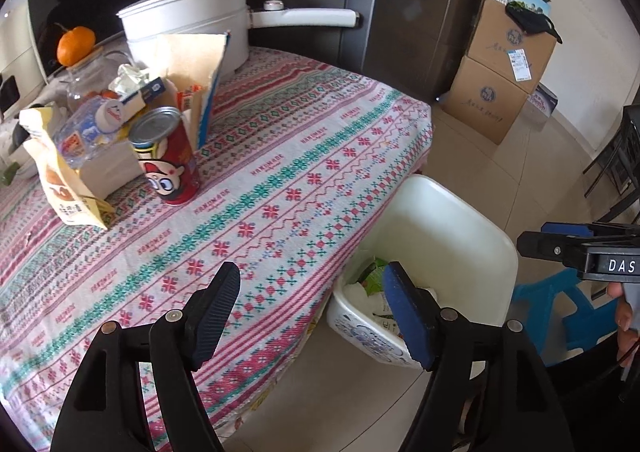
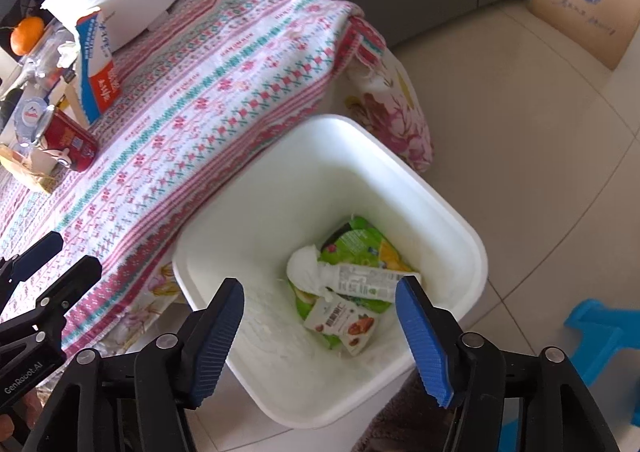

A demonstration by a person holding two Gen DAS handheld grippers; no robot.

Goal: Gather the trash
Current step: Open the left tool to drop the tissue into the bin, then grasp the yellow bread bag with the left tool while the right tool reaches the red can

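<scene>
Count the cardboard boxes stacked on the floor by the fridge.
2. The lower cardboard box sits on the floor; the upper cardboard box is stacked on it. Smaller printed cartons sit on top and behind; more may be hidden.

A lived-in home dining or kitchen corner is shown. A table is covered by a patterned woven tablecloth [image 1: 304, 156], on which a white lidded pot [image 1: 188, 20], a tangerine [image 1: 76, 45] and a red drink can [image 1: 170, 156] are kept. A tall steel refrigerator [image 1: 420, 12] is seen behind, stacked cardboard boxes [image 1: 500, 80] are set on the tiled floor [image 2: 520, 132], and a white waste bin [image 2: 460, 220] is placed beside the table.
</scene>
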